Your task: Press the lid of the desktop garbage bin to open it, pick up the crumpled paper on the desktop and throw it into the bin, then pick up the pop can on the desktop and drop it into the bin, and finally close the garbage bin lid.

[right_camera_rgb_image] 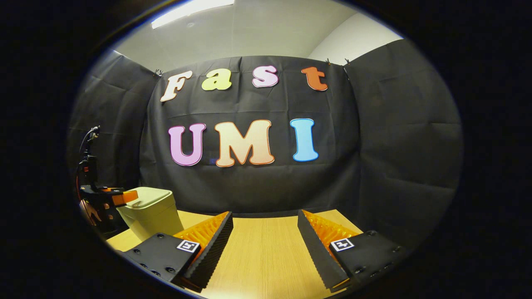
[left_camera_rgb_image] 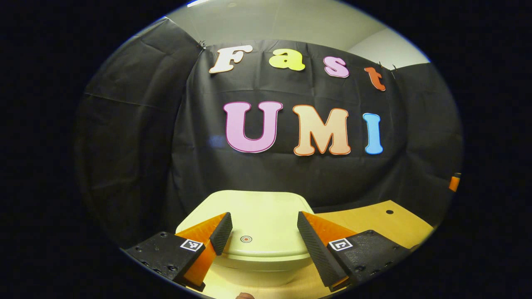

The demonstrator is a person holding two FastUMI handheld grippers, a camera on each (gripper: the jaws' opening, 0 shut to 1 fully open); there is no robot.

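Observation:
A pale green desktop bin (left_camera_rgb_image: 253, 226) stands on the wooden table with its lid down; a small round button mark (left_camera_rgb_image: 246, 239) sits near the lid's front edge. My left gripper (left_camera_rgb_image: 264, 224) hovers open just above the front of the lid, one finger on either side of the button mark. In the right gripper view the same bin (right_camera_rgb_image: 151, 211) stands at the far left with the left gripper (right_camera_rgb_image: 118, 196) over its near edge. My right gripper (right_camera_rgb_image: 265, 226) is open over bare table, with nothing between its fingers.
The wooden table (right_camera_rgb_image: 266, 253) runs back to the black cloth wall. A small dark hole (left_camera_rgb_image: 389, 211) marks the tabletop right of the bin. An orange part (left_camera_rgb_image: 454, 182) shows at the far right edge of the left gripper view.

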